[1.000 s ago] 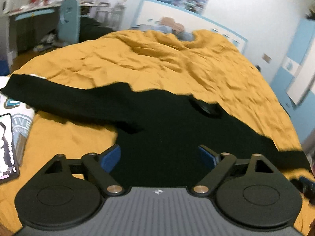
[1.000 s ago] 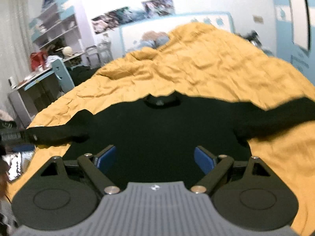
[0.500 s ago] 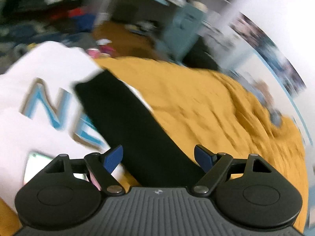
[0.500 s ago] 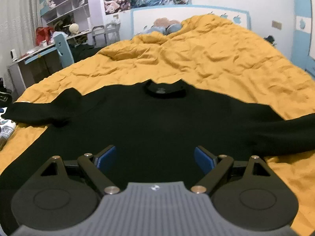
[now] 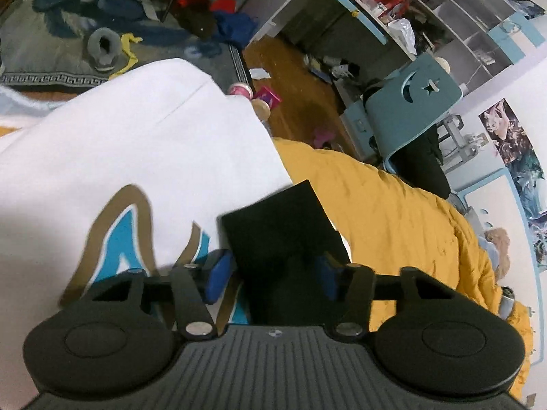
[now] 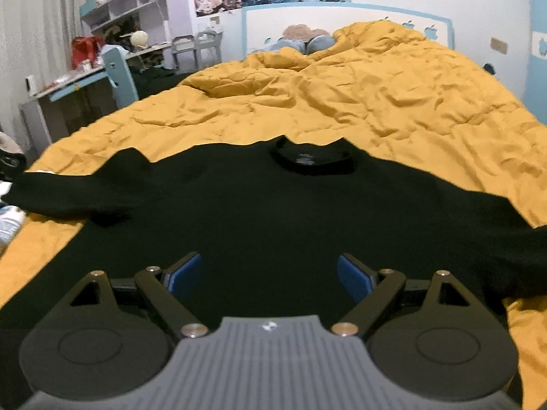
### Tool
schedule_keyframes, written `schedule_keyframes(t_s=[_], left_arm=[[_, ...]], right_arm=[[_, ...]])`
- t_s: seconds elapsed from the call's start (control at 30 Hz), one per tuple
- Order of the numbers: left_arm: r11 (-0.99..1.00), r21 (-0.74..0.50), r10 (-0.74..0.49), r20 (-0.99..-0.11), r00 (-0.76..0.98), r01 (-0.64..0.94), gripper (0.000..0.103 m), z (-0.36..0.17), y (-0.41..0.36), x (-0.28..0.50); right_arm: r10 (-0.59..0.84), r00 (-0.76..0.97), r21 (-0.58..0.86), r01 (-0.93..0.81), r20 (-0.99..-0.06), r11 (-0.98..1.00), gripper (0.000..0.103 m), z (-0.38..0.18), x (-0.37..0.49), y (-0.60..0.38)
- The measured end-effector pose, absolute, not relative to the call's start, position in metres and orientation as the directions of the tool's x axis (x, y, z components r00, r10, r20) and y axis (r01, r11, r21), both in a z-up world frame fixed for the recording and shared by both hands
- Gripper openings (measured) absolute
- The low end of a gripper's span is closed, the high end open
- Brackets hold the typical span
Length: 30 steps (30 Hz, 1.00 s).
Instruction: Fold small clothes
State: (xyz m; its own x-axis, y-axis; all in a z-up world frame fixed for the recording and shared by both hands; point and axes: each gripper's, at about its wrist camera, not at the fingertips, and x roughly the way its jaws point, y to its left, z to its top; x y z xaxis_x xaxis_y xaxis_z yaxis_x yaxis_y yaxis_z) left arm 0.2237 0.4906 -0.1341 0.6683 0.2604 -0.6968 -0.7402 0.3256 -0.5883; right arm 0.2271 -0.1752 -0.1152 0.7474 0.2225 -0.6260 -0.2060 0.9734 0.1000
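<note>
A black long-sleeved sweater (image 6: pixel 280 205) lies flat on the orange bedspread (image 6: pixel 393 102), collar (image 6: pixel 312 157) away from me, both sleeves spread out. My right gripper (image 6: pixel 270 273) is open and empty above its lower body. In the left wrist view the end of the sweater's left sleeve (image 5: pixel 277 225) lies across a white garment with blue and brown lettering (image 5: pixel 119 171). My left gripper (image 5: pixel 271 273) is open, its blue pads on either side of the sleeve, close over it.
The white garment covers the bed's left edge. Beyond it the floor (image 5: pixel 301 78) holds scattered items, a rug (image 5: pixel 68 34), a blue chair (image 5: pixel 410 102) and a desk (image 5: pixel 342 10). Pillows and a soft toy (image 6: pixel 301 34) lie at the headboard.
My left gripper has swung left from the sweater's body along the sleeve to its cuff and come down close to it. My right gripper has stayed almost still over the sweater.
</note>
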Motion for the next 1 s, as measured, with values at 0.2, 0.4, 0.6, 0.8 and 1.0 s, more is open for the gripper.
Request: schedule_keyframes(t_s=[0.2,0.4,0.6,0.8,1.0], left_arm=[[0.46,-0.529,0.238,-0.7,0.673,-0.713,0.005,-0.122,0.479,0.242],[0.686,-0.494,0.197,-0.58,0.791,-0.533,0.005,-0.059,0.412,0.242],[0.898,-0.374,0.026,-0.483,0.875,-0.232,0.005,0.01,0.271,0.251],[0.947,-0.309,-0.24,-0.478,0.845,0.094,0.005,0.021,0.131,0.258],[0.928,-0.321,-0.358,-0.636,0.684,0.187,0.005,-0.054,0.04,0.278]], right_arm=[[0.197,0.722,0.114,-0.162,-0.664,0.98,0.076,-0.116,0.231,-0.185],[0.192,0.682,0.142,-0.128,-0.706,0.981,0.043,-0.12,0.242,-0.192],[0.209,0.669,0.153,-0.142,-0.713,0.978,0.036,-0.109,0.253,-0.186],[0.258,0.668,0.214,-0.15,-0.698,0.965,0.036,-0.099,0.25,-0.188],[0.288,0.647,0.292,-0.105,-0.706,0.951,0.036,-0.107,0.242,-0.2]])
